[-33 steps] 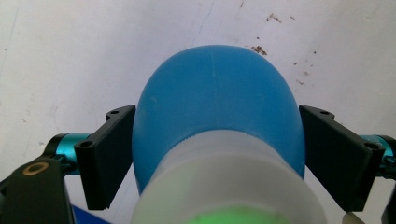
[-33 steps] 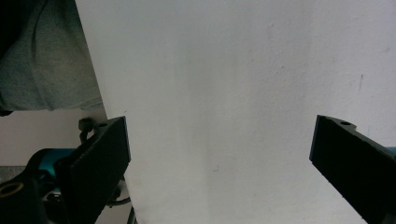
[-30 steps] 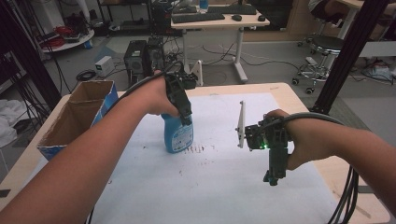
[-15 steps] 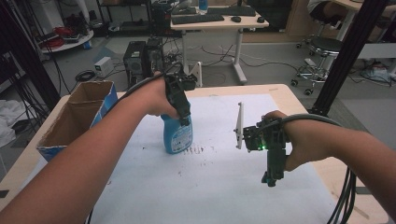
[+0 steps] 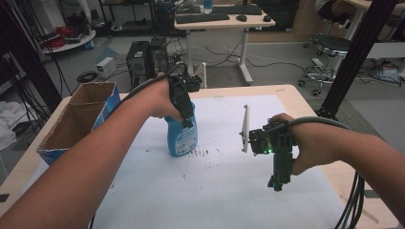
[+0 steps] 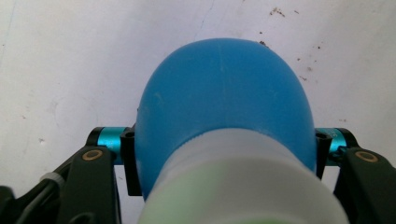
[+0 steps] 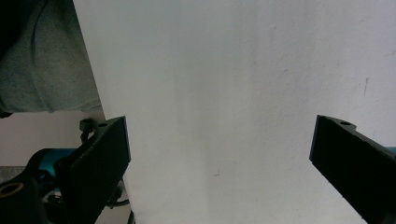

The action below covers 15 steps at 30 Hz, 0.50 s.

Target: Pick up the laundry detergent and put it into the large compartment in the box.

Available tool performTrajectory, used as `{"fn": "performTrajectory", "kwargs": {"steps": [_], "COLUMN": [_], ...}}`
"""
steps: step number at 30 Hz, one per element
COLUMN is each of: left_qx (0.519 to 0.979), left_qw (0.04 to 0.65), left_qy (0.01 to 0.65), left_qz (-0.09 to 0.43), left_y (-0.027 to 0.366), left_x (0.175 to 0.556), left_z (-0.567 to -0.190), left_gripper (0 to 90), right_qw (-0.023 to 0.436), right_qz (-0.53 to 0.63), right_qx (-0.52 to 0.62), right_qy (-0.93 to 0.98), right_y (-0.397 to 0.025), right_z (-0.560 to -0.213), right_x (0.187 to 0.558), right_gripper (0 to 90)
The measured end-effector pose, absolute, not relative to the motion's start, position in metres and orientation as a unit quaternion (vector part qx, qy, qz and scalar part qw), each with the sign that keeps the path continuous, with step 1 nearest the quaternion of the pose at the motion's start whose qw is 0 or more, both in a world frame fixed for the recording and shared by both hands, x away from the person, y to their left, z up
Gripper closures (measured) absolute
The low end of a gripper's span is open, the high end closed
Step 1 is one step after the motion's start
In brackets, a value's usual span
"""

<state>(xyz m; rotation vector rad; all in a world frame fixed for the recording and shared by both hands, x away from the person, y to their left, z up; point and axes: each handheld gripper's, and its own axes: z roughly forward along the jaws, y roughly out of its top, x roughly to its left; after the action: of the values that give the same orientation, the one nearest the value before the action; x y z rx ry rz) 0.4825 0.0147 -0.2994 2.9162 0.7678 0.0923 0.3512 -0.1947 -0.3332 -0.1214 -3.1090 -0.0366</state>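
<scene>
In the high view the left gripper (image 5: 187, 125) comes down from above onto a blue spray bottle (image 5: 181, 137) that stands upright on the white sheet (image 5: 224, 191) covering the table (image 5: 291, 95), left of the sheet's middle; the gripper body and hand hide the bottle's top, so its head cannot be made out. The left gripper view looks down over the bottle's blue shoulder (image 6: 224, 107) and a blurred whitish part nearest the lens, with the jaws pressed against both of its sides, clamped on it. The right gripper (image 5: 276, 183) is held well apart to the right, above the sheet, its tips small and dark from above; in the right gripper view its jaws stand wide with bare sheet (image 7: 233, 93) between them. A cardboard box (image 5: 76, 121) sits at the table's left edge, partly behind the left forearm. Small dark specks (image 5: 203, 152) lie on the sheet just beside the bottle's base
</scene>
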Motion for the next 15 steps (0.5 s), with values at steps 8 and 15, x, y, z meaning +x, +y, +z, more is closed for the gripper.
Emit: {"fn": "performTrajectory", "kwargs": {"steps": [8, 15], "left_qx": [0.963, 0.964], "left_qw": [0.066, 0.061], "left_qy": [0.260, 0.258], "left_qz": [0.026, 0.018], "left_y": [0.0162, 0.0198], "left_x": [0.4831, 0.4798], "left_z": [-0.2989, -0.2949], "left_gripper": [39.3, 39.5], "right_qw": [0.016, 0.017], "right_qz": [-0.011, -0.013], "right_qx": [-0.040, -0.041], "right_qy": [-0.999, -0.999], "right_y": [-0.1953, -0.1956], "right_z": [-0.3344, -0.3336], "right_x": [0.3511, 0.3510], "right_gripper": [4.2, 4.2]}}
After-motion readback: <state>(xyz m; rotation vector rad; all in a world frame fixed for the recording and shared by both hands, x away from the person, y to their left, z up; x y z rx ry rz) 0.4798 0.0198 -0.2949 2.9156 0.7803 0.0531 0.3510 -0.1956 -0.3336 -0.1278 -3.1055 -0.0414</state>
